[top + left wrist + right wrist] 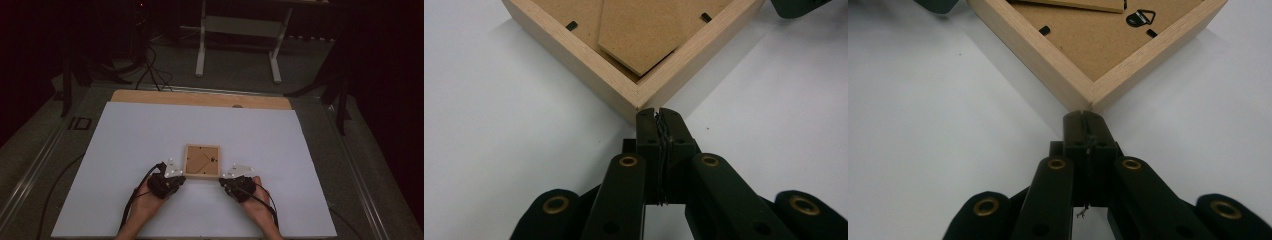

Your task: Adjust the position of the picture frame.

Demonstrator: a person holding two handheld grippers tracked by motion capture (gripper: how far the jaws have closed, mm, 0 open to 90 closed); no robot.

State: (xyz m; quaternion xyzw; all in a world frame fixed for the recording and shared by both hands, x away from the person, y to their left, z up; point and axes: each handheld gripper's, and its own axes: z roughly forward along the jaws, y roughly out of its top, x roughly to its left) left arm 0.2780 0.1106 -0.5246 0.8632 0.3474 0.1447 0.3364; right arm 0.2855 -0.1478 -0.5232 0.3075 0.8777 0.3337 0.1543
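From above, a small wooden picture frame (202,161) lay face down near the middle of the white sheet (125,150) that covered the table. The left gripper (175,179) sat at the frame's near left corner and the right gripper (226,180) at its near right corner, each held in a hand that came in from the near edge.

Along the left gripper (657,113), the jaws were pressed together with nothing between them, their tip touching or all but touching the frame's corner (636,97). The fibreboard back and its folded stand (644,35) faced up.

Along the right gripper (1086,117), the jaws were likewise closed on nothing, the tip right at the frame's other near corner (1087,102). A metal hanger (1140,18) and small black retaining tabs (1044,30) showed on the back board.

I judged the work barely started: both closed tips were only set against the near corners, as if to nudge or square the frame. The tabs, the back board and the stand all looked untouched.
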